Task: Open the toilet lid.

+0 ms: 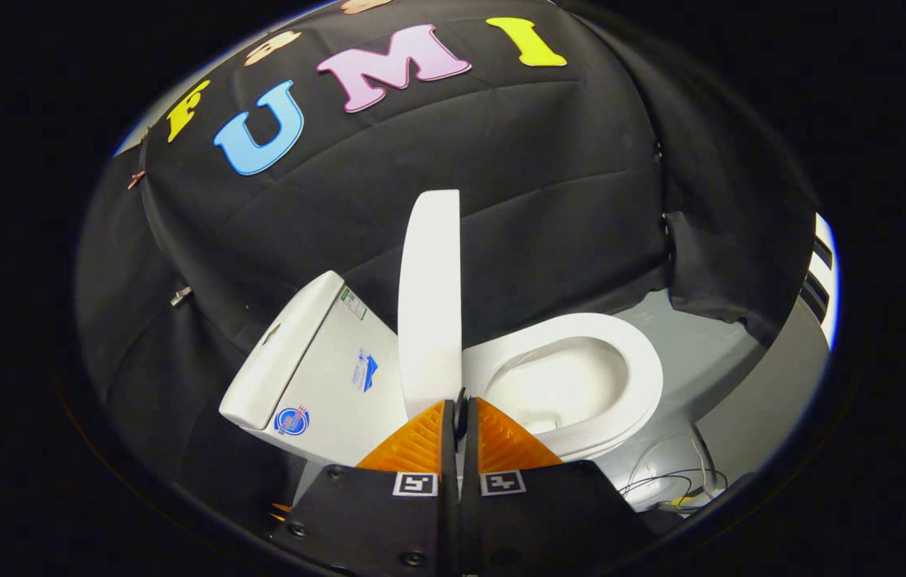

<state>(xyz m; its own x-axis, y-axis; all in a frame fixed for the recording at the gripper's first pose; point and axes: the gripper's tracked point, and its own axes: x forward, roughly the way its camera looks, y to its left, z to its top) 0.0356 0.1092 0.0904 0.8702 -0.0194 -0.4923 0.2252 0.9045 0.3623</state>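
Note:
A white toilet stands just ahead of the fingers, with its tank (pixel 305 361) to the left and its seat ring and open bowl (pixel 581 377) to the right. The white lid (pixel 429 304) stands raised, nearly upright between tank and bowl, and I see it almost edge-on. My gripper (pixel 459 405) is shut, its two fingers pressed together with nothing between them. The fingertips sit right at the lid's lower edge, on its bowl side. Whether they touch the lid I cannot tell.
Black cloth walls close in behind and on both sides of the toilet. Grey floor (pixel 701 361) shows to the right of the bowl. Thin cables (pixel 673 485) lie on the floor near the toilet's base.

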